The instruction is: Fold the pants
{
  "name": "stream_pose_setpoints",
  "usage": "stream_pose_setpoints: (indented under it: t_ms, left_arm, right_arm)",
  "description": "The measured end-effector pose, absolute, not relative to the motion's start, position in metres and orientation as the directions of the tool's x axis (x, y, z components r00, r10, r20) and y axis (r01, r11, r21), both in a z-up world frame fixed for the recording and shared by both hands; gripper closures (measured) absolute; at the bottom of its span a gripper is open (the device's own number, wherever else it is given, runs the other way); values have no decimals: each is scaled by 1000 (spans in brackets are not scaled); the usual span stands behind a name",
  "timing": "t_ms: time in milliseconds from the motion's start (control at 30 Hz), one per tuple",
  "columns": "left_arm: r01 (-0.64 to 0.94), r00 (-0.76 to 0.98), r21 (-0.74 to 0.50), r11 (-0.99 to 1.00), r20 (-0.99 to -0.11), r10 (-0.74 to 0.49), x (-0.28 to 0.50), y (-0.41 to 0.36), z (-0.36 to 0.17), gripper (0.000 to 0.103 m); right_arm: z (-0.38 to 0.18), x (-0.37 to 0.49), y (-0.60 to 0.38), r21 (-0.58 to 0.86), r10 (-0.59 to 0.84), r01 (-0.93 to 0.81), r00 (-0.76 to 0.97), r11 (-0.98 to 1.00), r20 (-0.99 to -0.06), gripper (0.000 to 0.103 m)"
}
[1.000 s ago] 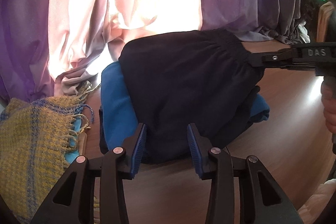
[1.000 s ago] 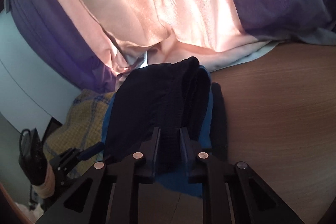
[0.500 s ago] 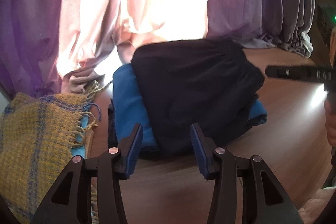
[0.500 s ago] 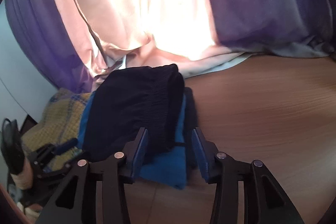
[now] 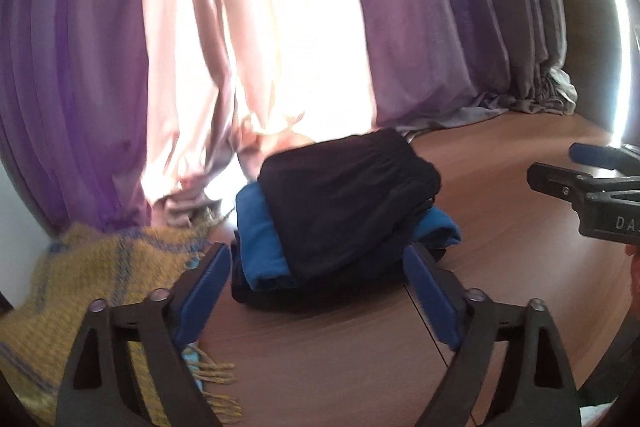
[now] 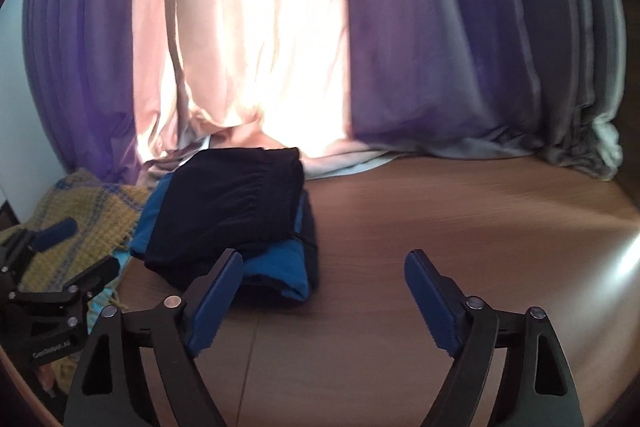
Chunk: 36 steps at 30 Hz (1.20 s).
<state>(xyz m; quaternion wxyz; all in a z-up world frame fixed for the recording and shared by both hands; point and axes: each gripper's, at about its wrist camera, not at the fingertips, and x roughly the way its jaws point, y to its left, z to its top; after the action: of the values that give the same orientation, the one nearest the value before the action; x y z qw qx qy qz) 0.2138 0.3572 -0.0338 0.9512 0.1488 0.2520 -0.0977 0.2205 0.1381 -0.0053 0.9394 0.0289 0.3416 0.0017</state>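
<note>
Pants (image 5: 344, 195) lay folded into a compact dark bundle, navy or black, the gathered elastic waistband showing as fine puckers along the far right edge. They sat on top of a folded blue garment (image 5: 260, 239), skewed a little so a strip of blue showed on the left and a corner of it poked out on the right. Under the blue one a further dark layer showed at the base of the stack. From the right wrist view the same pants (image 6: 236, 203) topped the pile, left of centre on the wooden table (image 6: 440, 227).

And the left gripper (image 5: 318, 291) stood with its blue-padded fingers spread wide, holding nothing, the stack just beyond them. The right gripper (image 6: 324, 295) was the same story, fingers well apart and bare, aimed at open tabletop beside the pile.

Room to move: plenty of clear wood ran to the right of the stack and toward the cameras. The left side was tighter, with a yellow woven scarf (image 5: 92, 279) with blue stripes and fringe lying near the pile. Behind, purple and pink curtains (image 6: 420, 67) pooled on the table's far edge, the pink folds close behind the stack.
</note>
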Motion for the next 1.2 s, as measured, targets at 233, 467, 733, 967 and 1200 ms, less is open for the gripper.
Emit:
stream_pose_setpoints:
  t_ms: [233, 467, 733, 967, 1200]
  left_arm:
    - [269, 873, 230, 935, -469, -135, 173, 345, -21, 3]
    - [224, 878, 170, 960, -463, -123, 135, 333, -10, 1]
    - [173, 868, 128, 977, -489, -90, 99, 321, -2, 0]
    - [147, 863, 109, 983, -501, -73, 66, 312, 4, 0]
    - [135, 866, 103, 985, -496, -66, 46, 307, 12, 0]
  right_arm:
    - [10, 169, 141, 9, -47, 66, 787, 998, -616, 11]
    - [26, 128, 124, 36, -10, 39, 799, 999, -601, 10]
    - [39, 86, 107, 58, 26, 11, 805, 998, -593, 10]
    - [49, 59, 96, 48, 22, 9, 795, 999, -607, 10]
    - [58, 39, 90, 34, 8, 15, 795, 999, -606, 10]
